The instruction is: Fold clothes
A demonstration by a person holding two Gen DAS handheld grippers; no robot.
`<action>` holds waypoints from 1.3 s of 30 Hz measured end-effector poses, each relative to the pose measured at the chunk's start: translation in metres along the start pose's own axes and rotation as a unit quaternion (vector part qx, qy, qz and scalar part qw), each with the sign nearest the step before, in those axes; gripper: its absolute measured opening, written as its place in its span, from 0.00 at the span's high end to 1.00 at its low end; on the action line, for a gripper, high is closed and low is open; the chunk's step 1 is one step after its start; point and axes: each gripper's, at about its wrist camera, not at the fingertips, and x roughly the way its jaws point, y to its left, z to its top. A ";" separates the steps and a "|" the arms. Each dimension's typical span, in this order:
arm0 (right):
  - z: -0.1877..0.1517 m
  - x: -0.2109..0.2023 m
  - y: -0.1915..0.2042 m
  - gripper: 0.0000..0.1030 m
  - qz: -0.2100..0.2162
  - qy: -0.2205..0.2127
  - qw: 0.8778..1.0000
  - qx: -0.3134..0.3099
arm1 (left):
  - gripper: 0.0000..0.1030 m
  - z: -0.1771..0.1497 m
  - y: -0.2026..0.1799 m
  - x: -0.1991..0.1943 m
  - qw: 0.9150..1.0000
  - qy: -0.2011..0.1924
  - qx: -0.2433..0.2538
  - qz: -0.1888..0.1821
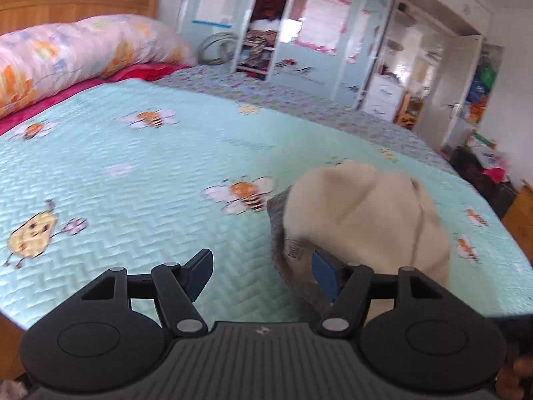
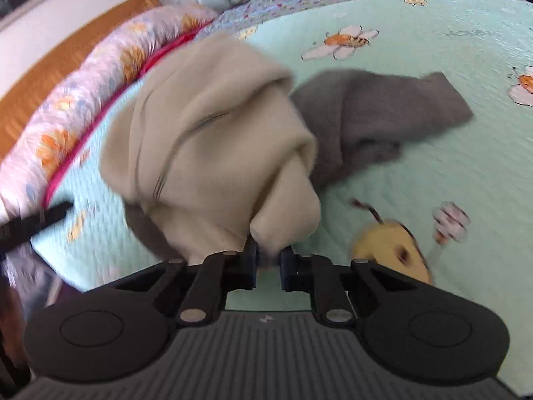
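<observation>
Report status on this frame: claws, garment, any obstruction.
Left claw open, holding nothing. Right claw shut on beige garment, bunched, lifted off the quilt. Grey part trails on quilt. No obstruction seen.

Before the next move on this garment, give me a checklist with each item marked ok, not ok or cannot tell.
1. Right gripper has the beige garment: ok, its fingers are closed on a bunched end.
2. Left gripper free to take a second hold: ok, it is open and holds nothing, though cloth hangs against its right finger.
3. Garment spread flat for folding: not ok, it hangs crumpled and lifted.
4. Grey part sorted out: cannot tell whether it is a lining or a separate item.
5. Room on the bedspread to lay it down: ok, open area ahead of the left gripper.
6. Pictures sharp enough to pick a corner: not ok, both are blurred.
</observation>
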 end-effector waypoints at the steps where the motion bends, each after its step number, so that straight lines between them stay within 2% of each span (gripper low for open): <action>1: -0.010 -0.008 -0.005 0.84 -0.005 0.005 1.000 -0.009 | 0.33 0.002 -0.008 0.001 1.000 -0.005 0.007 -0.017; 4: -0.018 -0.034 -0.013 0.82 -0.010 0.002 1.000 -0.021 | 0.30 0.006 -0.029 0.008 0.997 -0.013 0.030 -0.063; 6: -0.010 -0.060 -0.019 0.81 -0.002 -0.045 0.999 -0.008 | 0.30 0.004 -0.035 0.017 0.997 -0.002 0.034 -0.073; 7: 0.000 -0.070 -0.021 0.72 -0.001 -0.075 0.997 0.000 | 0.30 0.002 -0.038 0.021 0.996 0.005 0.036 -0.077; 8: 0.011 -0.077 -0.023 0.51 -0.005 -0.104 0.995 0.008 | 0.30 0.000 -0.041 0.026 0.996 0.011 0.037 -0.082; 9: 0.021 -0.084 -0.025 0.38 -0.009 -0.131 0.991 0.017 | 0.30 -0.002 -0.044 0.031 0.995 0.018 0.039 -0.086; 10: 0.034 -0.084 -0.027 0.15 -0.007 -0.148 0.989 0.025 | 0.30 -0.003 -0.046 0.036 0.995 0.025 0.040 -0.090; 11: 0.047 -0.078 -0.030 0.12 -0.002 -0.154 0.987 0.033 | 0.30 -0.005 -0.049 0.040 0.994 0.032 0.042 -0.094; 14: 0.086 -0.046 -0.037 0.12 0.021 -0.146 0.986 0.075 | 0.30 -0.010 -0.057 0.054 0.992 0.052 0.046 -0.106; 16: 0.106 -0.007 -0.041 0.12 0.032 -0.106 0.988 0.109 | 0.30 -0.013 -0.060 0.058 0.991 0.058 0.048 -0.110; 18: 0.110 0.032 -0.042 0.15 0.020 -0.048 0.990 0.134 | 0.30 -0.014 -0.059 0.050 0.992 0.052 0.049 -0.104; 19: 0.103 0.046 -0.042 0.25 0.021 -0.023 0.989 0.142 | 0.30 -0.015 -0.058 0.047 0.992 0.049 0.049 -0.101; 20: 0.092 0.052 -0.039 0.52 0.040 -0.015 0.988 0.146 | 0.30 -0.011 -0.057 0.040 0.993 0.037 0.051 -0.098; 21: 0.080 0.057 -0.036 0.60 0.056 -0.010 0.987 0.148 | 0.30 -0.004 -0.057 0.032 0.994 0.022 0.055 -0.095; 23: 0.054 0.040 -0.021 0.71 0.052 -0.026 0.992 0.114 | 0.30 0.012 -0.056 0.018 0.994 -0.008 0.065 -0.089; 25: 0.031 0.018 -0.007 0.75 0.047 -0.040 0.995 0.076 | 0.27 0.026 -0.059 0.015 0.993 -0.020 0.074 -0.093; 27: 0.012 0.002 0.004 0.79 0.043 -0.041 0.998 0.030 | 0.26 0.033 -0.064 0.023 0.991 -0.012 0.083 -0.105; 32: -0.028 -0.023 0.028 0.80 0.040 -0.018 0.996 -0.073 | 0.26 0.010 -0.091 0.059 0.980 0.064 0.124 -0.144; 34: -0.030 -0.032 0.025 0.78 0.039 -0.014 0.996 -0.079 | 0.26 -0.004 -0.090 0.073 0.977 0.098 0.121 -0.146; 37: -0.016 -0.055 0.009 0.77 0.043 -0.047 0.997 -0.051 | 0.28 -0.025 -0.075 0.090 0.979 0.143 0.090 -0.117; 39: -0.003 -0.061 0.004 0.75 0.030 -0.070 0.996 -0.039 | 0.28 -0.036 -0.066 0.094 0.979 0.155 0.073 -0.111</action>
